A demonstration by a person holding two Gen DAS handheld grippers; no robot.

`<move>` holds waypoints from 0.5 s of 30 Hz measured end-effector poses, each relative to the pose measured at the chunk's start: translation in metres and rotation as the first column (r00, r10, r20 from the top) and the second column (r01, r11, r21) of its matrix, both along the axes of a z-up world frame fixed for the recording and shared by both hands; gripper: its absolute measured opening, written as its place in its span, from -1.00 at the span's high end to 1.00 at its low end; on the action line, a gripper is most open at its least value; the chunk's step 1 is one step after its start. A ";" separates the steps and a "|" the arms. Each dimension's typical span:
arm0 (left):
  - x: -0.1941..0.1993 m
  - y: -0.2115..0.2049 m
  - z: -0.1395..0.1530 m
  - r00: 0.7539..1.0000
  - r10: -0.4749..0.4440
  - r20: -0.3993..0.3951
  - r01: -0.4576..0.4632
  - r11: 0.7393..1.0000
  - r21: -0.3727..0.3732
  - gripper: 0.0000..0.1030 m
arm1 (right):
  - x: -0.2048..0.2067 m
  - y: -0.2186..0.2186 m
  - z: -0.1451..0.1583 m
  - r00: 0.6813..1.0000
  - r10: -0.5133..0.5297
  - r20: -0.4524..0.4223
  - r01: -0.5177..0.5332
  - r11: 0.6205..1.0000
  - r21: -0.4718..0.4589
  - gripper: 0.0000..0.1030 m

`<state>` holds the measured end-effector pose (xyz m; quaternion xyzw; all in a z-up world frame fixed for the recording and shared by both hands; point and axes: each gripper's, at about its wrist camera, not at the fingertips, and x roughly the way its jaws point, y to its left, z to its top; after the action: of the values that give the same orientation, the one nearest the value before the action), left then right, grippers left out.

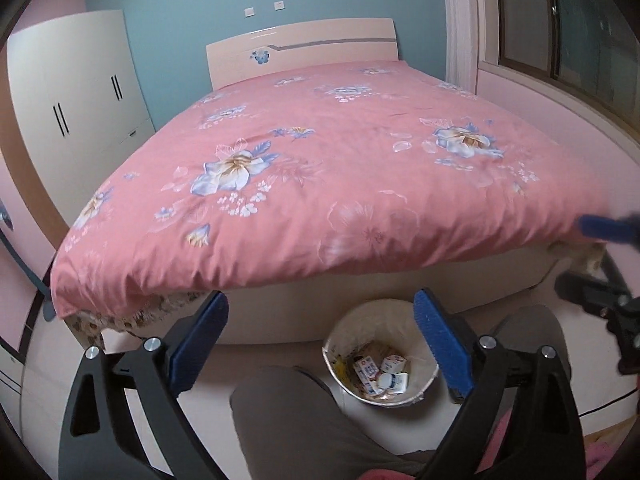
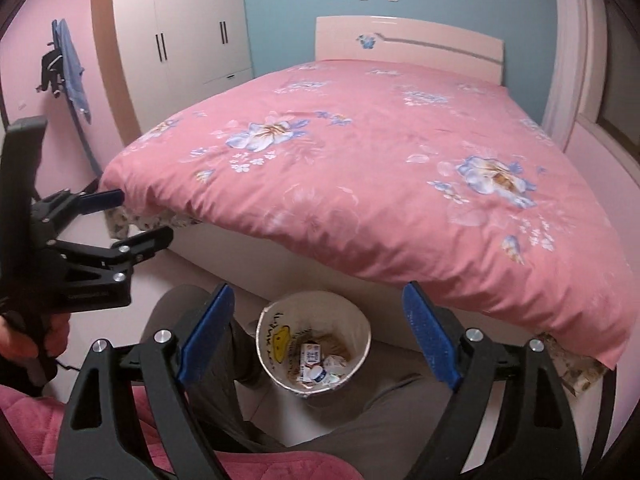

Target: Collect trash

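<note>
A round white waste bin (image 1: 372, 314) stands on the floor at the foot of the bed, between a person's knees. It holds small milk cartons (image 1: 394, 363) and other wrappers. My left gripper (image 1: 320, 300) hangs above and in front of the bin, open, with nothing between its blue pads. In the right wrist view the bin (image 2: 276, 344) with its cartons (image 2: 311, 356) lies below my right gripper (image 2: 319, 291), which is also open and holds nothing. The left gripper (image 2: 140, 216) shows at the left edge there, held by a hand.
A bed with a pink flowered quilt (image 1: 340, 184) fills the middle of both views, and its corner overhangs the bin. A white wardrobe (image 2: 180, 32) stands at the back left. Grey trouser legs (image 1: 296, 420) and a pink cushion (image 2: 256, 466) lie below the grippers.
</note>
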<state>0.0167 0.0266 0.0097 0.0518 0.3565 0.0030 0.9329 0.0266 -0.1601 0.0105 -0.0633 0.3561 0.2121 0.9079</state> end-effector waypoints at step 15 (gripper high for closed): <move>-0.018 0.001 -0.027 0.997 0.038 -0.067 -0.039 0.999 -0.021 -0.85 | -0.036 -0.009 -0.014 0.970 -0.215 0.117 0.219 0.976 -0.023 -0.65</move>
<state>-0.0018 0.0275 -0.0178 0.0348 0.3881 0.0154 0.9208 -0.0096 -0.1692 -0.0031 -0.0521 0.3120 0.1014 0.9432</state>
